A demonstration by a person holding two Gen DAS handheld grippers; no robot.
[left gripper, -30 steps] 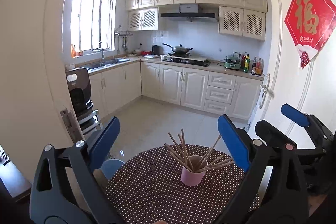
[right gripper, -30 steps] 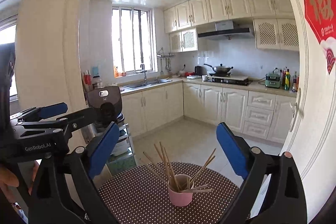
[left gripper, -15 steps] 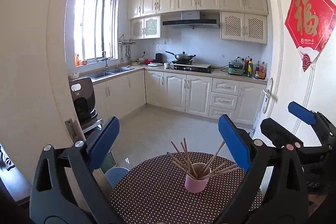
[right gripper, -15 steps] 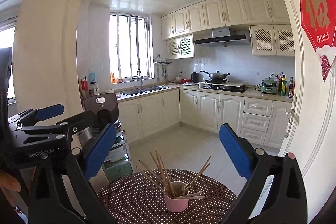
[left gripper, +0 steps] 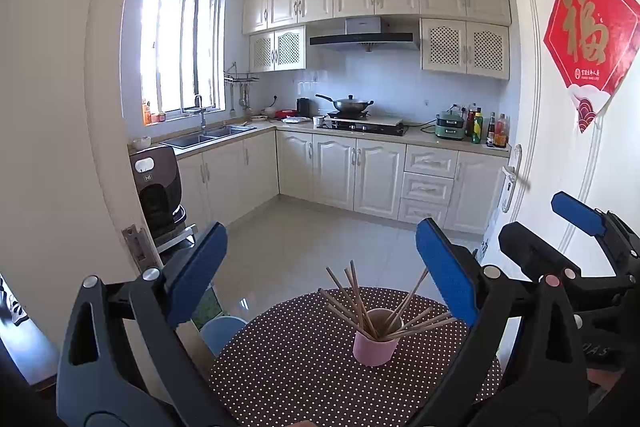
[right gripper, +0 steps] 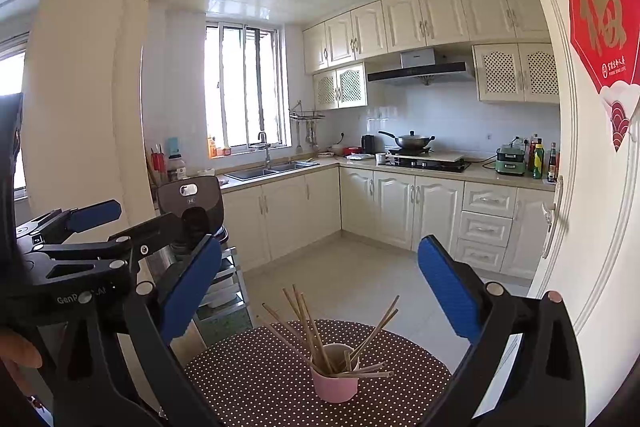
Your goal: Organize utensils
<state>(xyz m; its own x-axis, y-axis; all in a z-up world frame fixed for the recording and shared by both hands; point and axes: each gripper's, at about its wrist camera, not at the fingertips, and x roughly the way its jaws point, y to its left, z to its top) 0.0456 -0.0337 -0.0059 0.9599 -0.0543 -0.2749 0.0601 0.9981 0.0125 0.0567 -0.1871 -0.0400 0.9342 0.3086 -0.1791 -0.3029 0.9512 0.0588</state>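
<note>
The chopsticks point(left gripper: 362, 305) stand splayed in the pink cup point(left gripper: 375, 345) on the dotted tabletop point(left gripper: 280, 367), now lower in both views: both grippers have been raised, seemingly in withdrawal. The left gripper point(left gripper: 320, 275) and right gripper point(right gripper: 320, 291) are spread open, empty. "GenRobot.AI", partly hidden, and a red "福" hanging point(left gripper: 588, 31) are read.

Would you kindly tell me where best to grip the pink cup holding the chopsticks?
Probably low on the pink cup, one finger each side of its round wall, coming in level from the near side: the chopsticks splay out above the rim, so a top approach would hit them.
</note>
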